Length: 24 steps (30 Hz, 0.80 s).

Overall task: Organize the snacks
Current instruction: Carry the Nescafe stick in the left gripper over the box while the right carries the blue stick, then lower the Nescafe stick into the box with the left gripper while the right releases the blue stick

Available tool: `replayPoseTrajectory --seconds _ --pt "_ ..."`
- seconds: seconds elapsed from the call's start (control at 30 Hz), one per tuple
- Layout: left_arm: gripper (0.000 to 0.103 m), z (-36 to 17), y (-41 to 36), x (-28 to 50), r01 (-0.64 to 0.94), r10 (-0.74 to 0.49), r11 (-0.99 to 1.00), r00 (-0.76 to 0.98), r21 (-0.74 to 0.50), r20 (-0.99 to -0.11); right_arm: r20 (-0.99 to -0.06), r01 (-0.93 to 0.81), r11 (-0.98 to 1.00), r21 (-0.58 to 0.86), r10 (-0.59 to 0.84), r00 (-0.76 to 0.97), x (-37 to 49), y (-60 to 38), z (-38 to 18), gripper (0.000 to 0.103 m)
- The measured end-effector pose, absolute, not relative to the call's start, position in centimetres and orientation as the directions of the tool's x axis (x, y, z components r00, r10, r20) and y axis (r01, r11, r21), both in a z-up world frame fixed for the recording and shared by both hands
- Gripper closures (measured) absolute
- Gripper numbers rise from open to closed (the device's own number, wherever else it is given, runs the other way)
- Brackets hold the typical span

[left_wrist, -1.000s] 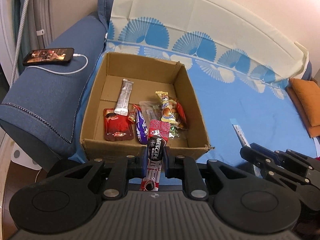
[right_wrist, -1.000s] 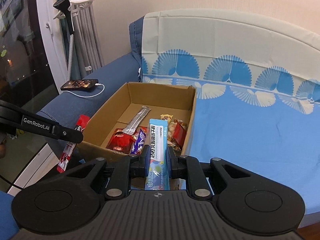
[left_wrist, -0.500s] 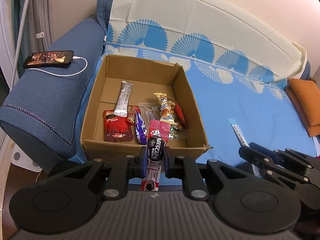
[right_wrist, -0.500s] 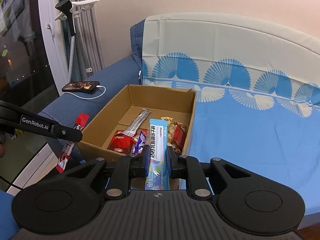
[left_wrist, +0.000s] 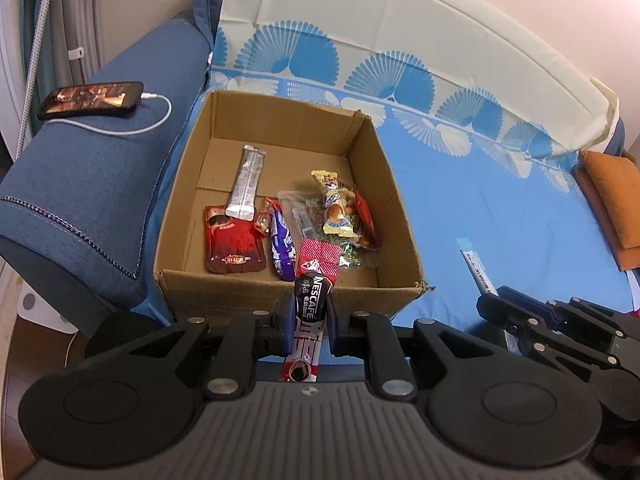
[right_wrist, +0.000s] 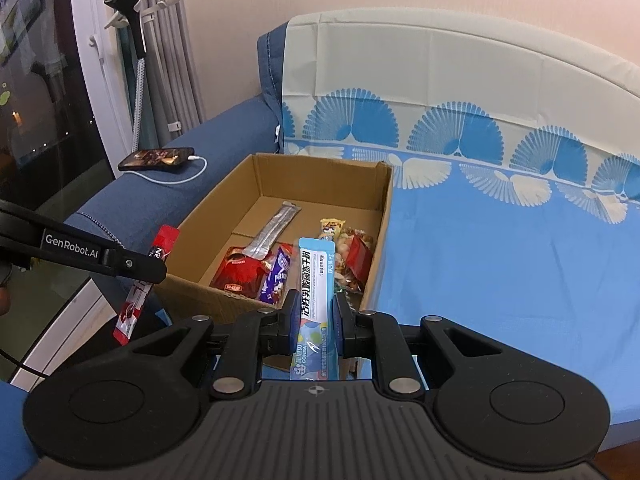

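An open cardboard box (left_wrist: 400, 208) (right_wrist: 384, 216) sits on the blue sofa cover and holds several snack packets, among them a silver stick (left_wrist: 246, 184), a red pouch (left_wrist: 232, 244) and a purple bar (left_wrist: 280, 248). My left gripper (left_wrist: 310, 322) is shut on a red and black Nescafe stick (left_wrist: 314, 292), held upright just before the box's near wall. My right gripper (right_wrist: 316, 324) is shut on a light blue snack stick (right_wrist: 316, 280), also upright, near the box's near right corner. The left gripper's fingers (right_wrist: 132, 266) with the Nescafe stick (right_wrist: 138, 296) show at the left of the right wrist view.
A phone (left_wrist: 92, 98) on a white charging cable lies on the dark blue armrest left of the box. An orange cushion (left_wrist: 612, 208) lies at the far right. The patterned blue cover (right_wrist: 500, 260) spreads right of the box. A window and a lamp stand (right_wrist: 136, 32) are at the left.
Both hands have drifted slightly back from the box, each keeping its grip on its stick. Nothing in the box has moved.
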<state>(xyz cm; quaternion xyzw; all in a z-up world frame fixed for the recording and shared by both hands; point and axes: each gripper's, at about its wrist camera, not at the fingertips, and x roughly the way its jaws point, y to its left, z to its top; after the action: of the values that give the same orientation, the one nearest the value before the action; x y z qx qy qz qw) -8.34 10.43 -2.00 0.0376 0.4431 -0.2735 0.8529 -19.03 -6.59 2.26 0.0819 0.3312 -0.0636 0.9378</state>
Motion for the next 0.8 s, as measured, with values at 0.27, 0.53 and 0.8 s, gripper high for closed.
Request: replayPoseTrajectory --seconds 0.27,0.53,0.8 --pt "0.085 -2.4 10.2 -6.1 0.489 -0.428 0.852 0.446 -0.187 -0.786 -0.662 0.176 0.979 0.108 -0.061 0.747 -17.2 -6.9 1.4 0.085" --pt "0.085 -2.0 9.6 -2.2 0.462 -0.417 0.866 0.462 -0.189 -0.783 -0.677 0.172 0.978 0.117 -0.048 0.735 -14.2 -7.7 0.6 0.084" --pt "0.085 -2.6 8.0 1.4 0.452 -0.403 0.873 0.454 -0.184 -0.795 -0.672 0.145 0.977 0.156 -0.003 0.74 -9.7 -8.2 0.1 0.084"
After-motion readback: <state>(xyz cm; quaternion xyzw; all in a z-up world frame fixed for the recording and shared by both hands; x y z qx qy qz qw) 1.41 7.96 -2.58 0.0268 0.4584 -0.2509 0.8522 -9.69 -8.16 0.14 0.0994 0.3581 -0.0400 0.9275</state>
